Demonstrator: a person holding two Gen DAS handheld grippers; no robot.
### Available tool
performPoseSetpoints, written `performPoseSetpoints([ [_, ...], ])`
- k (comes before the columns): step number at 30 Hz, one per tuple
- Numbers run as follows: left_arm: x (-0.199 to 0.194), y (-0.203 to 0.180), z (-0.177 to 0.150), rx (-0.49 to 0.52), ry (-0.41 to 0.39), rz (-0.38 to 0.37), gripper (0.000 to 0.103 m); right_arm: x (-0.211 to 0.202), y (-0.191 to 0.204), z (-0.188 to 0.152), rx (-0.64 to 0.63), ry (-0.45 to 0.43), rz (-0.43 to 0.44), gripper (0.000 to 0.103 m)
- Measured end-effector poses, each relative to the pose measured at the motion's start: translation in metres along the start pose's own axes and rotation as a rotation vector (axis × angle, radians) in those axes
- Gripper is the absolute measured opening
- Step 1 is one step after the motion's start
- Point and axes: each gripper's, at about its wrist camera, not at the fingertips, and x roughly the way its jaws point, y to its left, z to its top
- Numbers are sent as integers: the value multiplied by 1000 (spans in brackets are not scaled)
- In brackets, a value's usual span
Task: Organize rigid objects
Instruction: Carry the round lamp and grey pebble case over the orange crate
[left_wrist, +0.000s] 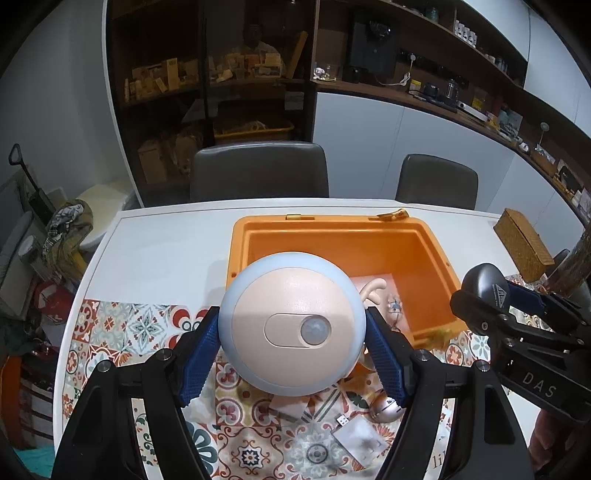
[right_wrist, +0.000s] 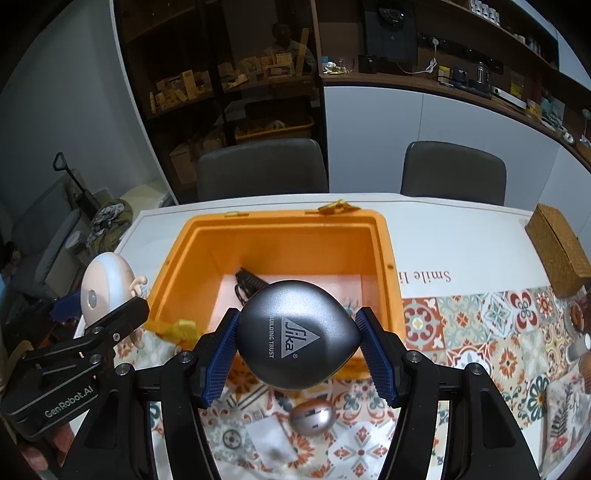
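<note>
My left gripper (left_wrist: 291, 338) is shut on a round blue and peach sensor light (left_wrist: 291, 325), held above the near left corner of the open orange box (left_wrist: 332, 225). My right gripper (right_wrist: 295, 345) is shut on a grey rounded Sika case (right_wrist: 295, 336), held above the near edge of the orange box (right_wrist: 280, 225). The right gripper with the grey case (left_wrist: 484, 284) shows at the right of the left wrist view. The left gripper with the light (right_wrist: 105, 288) shows at the left of the right wrist view. The box holds a black comb-like item (right_wrist: 251, 286) and small pieces.
A silver egg-shaped object (right_wrist: 312, 411) and small clear packets (left_wrist: 360, 441) lie on the patterned mat (right_wrist: 480, 332) in front of the box. A woven box (right_wrist: 559, 251) stands at the right. Two grey chairs (left_wrist: 258, 171) stand behind the white table (left_wrist: 166, 240).
</note>
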Motion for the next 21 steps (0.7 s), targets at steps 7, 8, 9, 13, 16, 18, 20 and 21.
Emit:
performPoseSetpoints([
  [7, 21, 3, 15, 11, 50, 10, 75, 23, 0, 18, 4, 58, 6, 63],
  [8, 24, 3, 17, 11, 57, 9, 75, 27, 0, 20, 4, 70, 4, 63],
  [9, 29, 3, 19, 13, 67, 12, 75, 32, 0, 21, 8, 84, 3, 63],
  [13, 43, 2, 23, 32, 90, 32, 75, 46, -2, 24, 13, 116, -2, 63],
  [16, 56, 1, 26, 41, 112, 38, 75, 55, -2, 25, 5, 134, -14, 63],
  [18, 63, -1, 26, 46, 125, 40, 75, 61, -2, 25, 0, 149, -18, 63],
  [20, 70, -2, 26, 51, 143, 42, 75, 67, -2, 25, -5, 163, -24, 63],
  [21, 75, -3, 25, 53, 157, 40, 75, 71, -2, 25, -6, 171, -27, 63],
])
